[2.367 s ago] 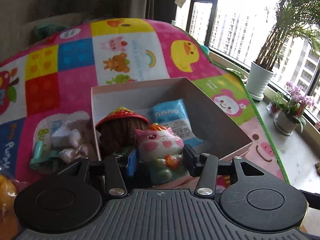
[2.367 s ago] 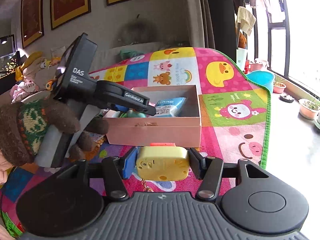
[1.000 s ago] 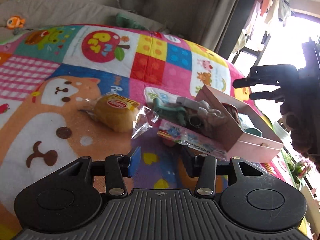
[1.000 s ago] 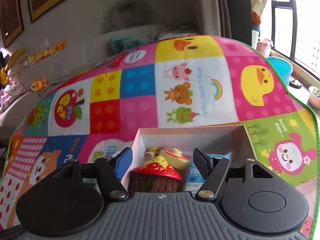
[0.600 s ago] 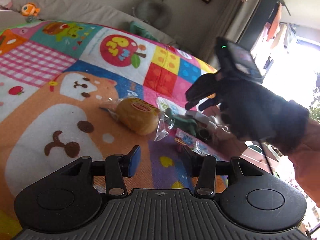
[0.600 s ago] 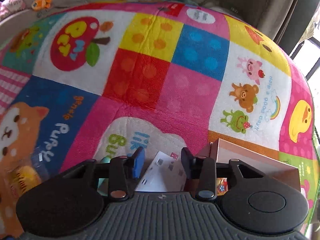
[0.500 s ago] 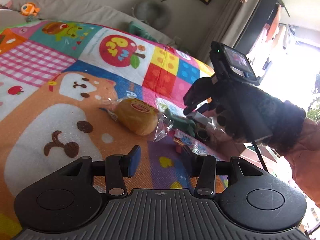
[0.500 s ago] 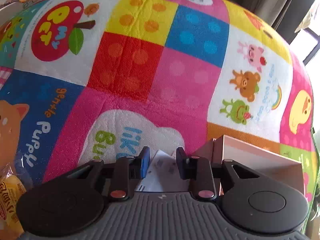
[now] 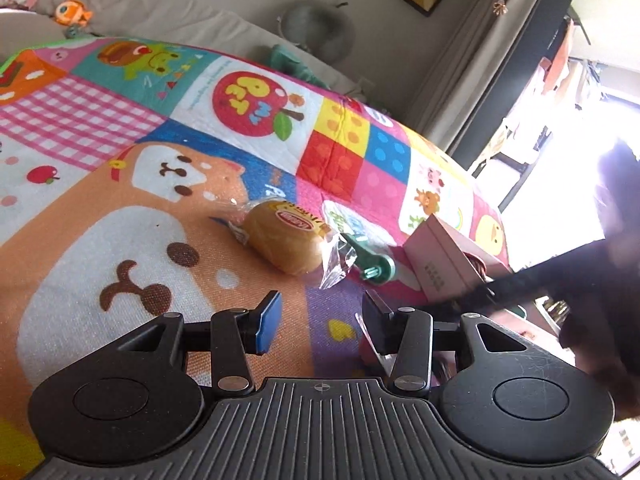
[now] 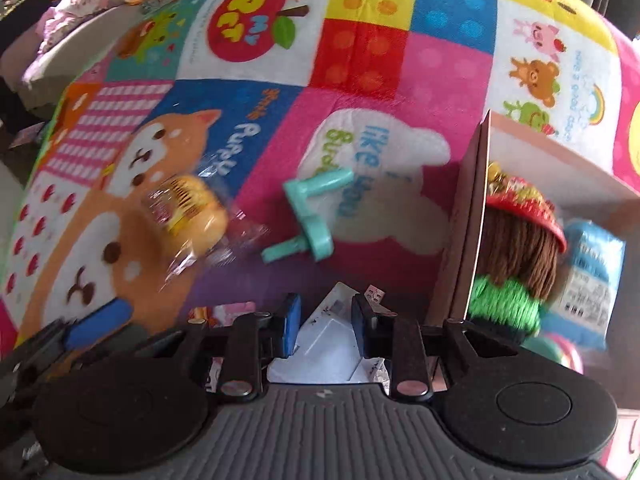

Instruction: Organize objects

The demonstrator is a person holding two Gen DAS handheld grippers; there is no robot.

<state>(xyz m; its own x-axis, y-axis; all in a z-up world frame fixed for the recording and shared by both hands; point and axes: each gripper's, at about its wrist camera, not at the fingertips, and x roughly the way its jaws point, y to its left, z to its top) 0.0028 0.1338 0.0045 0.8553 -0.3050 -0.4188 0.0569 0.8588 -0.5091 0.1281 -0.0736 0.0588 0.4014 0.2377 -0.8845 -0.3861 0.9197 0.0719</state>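
My right gripper (image 10: 323,326) is shut on a white boxy object (image 10: 330,344) and holds it above the mat, just left of the pink box (image 10: 476,216). Inside the box are a doll with brown yarn hair and a red hat (image 10: 516,240) and a blue packet (image 10: 592,268). My left gripper (image 9: 320,320) is open and empty above the mat. A wrapped bun (image 9: 286,242) and a teal plastic piece (image 9: 372,264) lie on the mat ahead of it. Both also show in the right wrist view, the bun (image 10: 192,216) and the teal piece (image 10: 308,216). The pink box (image 9: 444,260) stands at the right.
The colourful play mat (image 9: 120,184) covers the whole surface. A pink snack packet (image 10: 224,312) lies under the right gripper. The other gripper and a dark gloved hand (image 9: 592,288) fill the right edge of the left wrist view. A grey sofa with plush toys (image 9: 72,12) stands behind.
My right gripper has closed on the white object and lifted it, swinging toward the pink box. The left gripper stays open over the mat and has moved little.
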